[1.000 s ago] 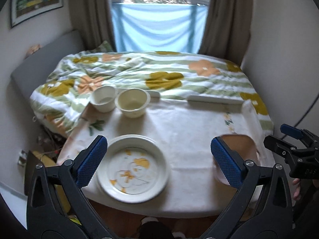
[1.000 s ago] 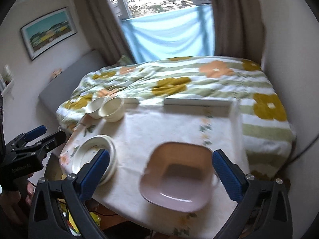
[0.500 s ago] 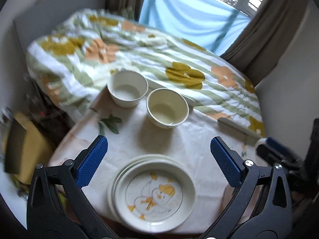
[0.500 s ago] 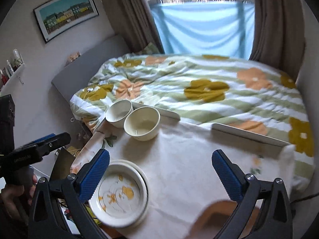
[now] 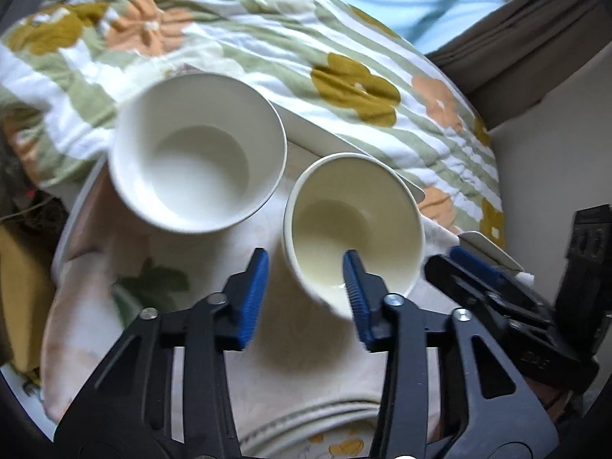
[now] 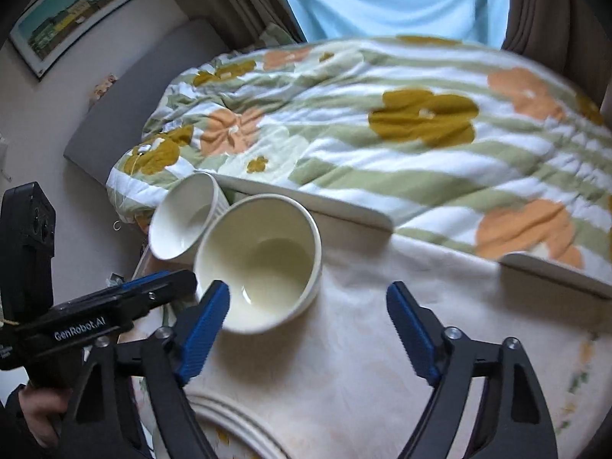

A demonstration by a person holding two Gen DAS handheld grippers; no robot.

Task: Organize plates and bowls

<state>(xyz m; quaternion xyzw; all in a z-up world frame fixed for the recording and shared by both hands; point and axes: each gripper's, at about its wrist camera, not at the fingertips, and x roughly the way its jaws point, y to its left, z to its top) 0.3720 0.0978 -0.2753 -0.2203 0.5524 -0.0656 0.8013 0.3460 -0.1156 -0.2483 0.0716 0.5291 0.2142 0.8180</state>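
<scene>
Left gripper [image 5: 304, 290] jaws parted astride cream bowl [image 5: 354, 225] rim, right gripper [image 6: 308, 315] jaws wide

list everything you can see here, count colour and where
cream bowl: 1, pale yellow-cream, on the table, its near rim between the left gripper's fingers
white bowl: 1, white, on the table's far left corner beside the cream bowl
plates: a stack, exact count unclear, white with yellow print, at the near table edge
tablecloth: 1, off-white with faint floral print, covering the table
duvet: 1, white and green stripes with orange and mustard flowers, on the bed behind the table
picture: 1, framed, on the wall at left
curtains: brown, beside the window
left gripper: black with blue pads, partly closed around the cream bowl's rim
right gripper: black with blue pads, open, above the tablecloth
</scene>
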